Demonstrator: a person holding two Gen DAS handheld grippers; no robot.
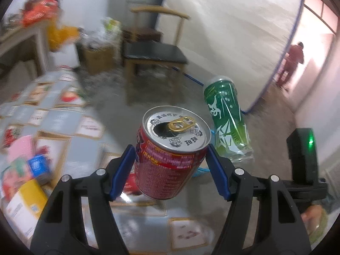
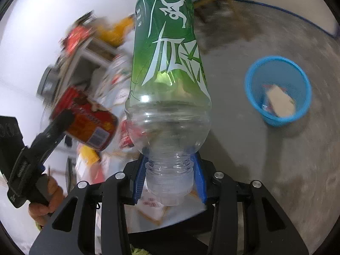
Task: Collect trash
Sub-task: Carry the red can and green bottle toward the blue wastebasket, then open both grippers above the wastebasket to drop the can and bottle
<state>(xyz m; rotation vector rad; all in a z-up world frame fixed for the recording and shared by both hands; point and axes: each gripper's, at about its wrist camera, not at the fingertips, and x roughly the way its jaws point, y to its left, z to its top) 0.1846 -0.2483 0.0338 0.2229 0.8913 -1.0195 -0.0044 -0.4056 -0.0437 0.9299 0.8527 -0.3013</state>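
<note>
Only the right wrist view shows the blue basket (image 2: 277, 90) on the floor, with scraps inside, well beyond the right tongs (image 2: 169, 179). These are nearly closed, clamping the neck of a green-labelled bottle (image 2: 167, 63) that points away. The left tongs (image 1: 171, 171), about half open, grip a red can (image 1: 167, 159) by its sides, upright, above the littered table (image 1: 70, 127). A chair (image 1: 153, 51) stands beyond.

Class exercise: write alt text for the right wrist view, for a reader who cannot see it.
The right gripper clamps a clear plastic bottle with a green label by its neck. A blue basket holding some trash sits on the concrete floor beyond; at left, the left gripper holds a red can.
</note>
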